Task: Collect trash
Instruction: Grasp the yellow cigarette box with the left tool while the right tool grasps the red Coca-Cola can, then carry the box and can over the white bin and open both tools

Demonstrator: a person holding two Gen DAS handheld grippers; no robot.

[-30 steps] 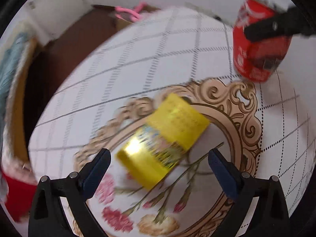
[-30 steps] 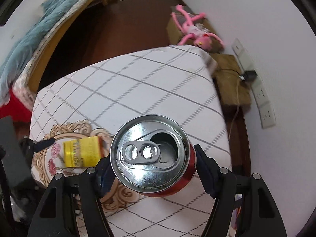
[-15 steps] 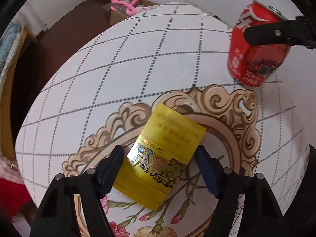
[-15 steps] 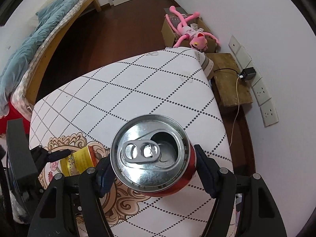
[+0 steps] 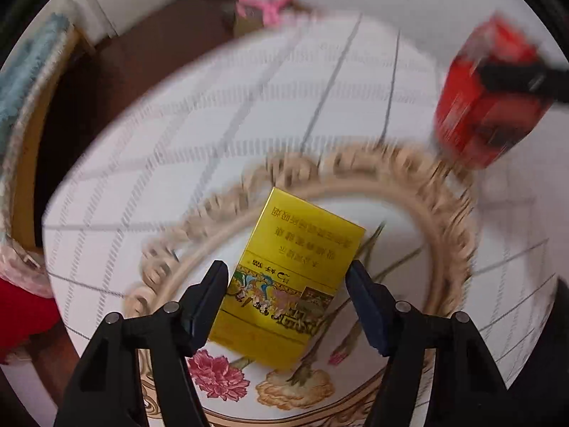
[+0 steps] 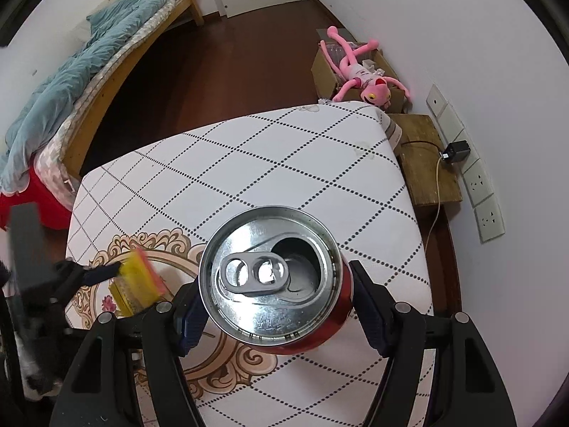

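Left gripper: jaws have just been closing in from wide, and the yellow pack now sits between them. The pads look pressed on its long edges, left pad clearly touching; the right contact is a shade less certain in the blurred wrist view. A second ago the pack lay askew on the table with the jaws spread well clear; now it is squared up to the fingers and sharp while the cloth behind it smears. So the pack moves with the hand: grasped and probably just lifting off, over the floral medallion.

From the right wrist view the same pack shows tilted and blurred in the left fingers, which fits a lift.

Right gripper: clamped on the red can, same grip as a second ago, no change in width. The can is upright, open top to the camera, held above the table near its right side.

Meaning for the task: both pieces of trash appear picked up. No bin is in view in either frame, so the carry target cannot be told. Risk: the slick pack may slip if the right pad is only grazing.
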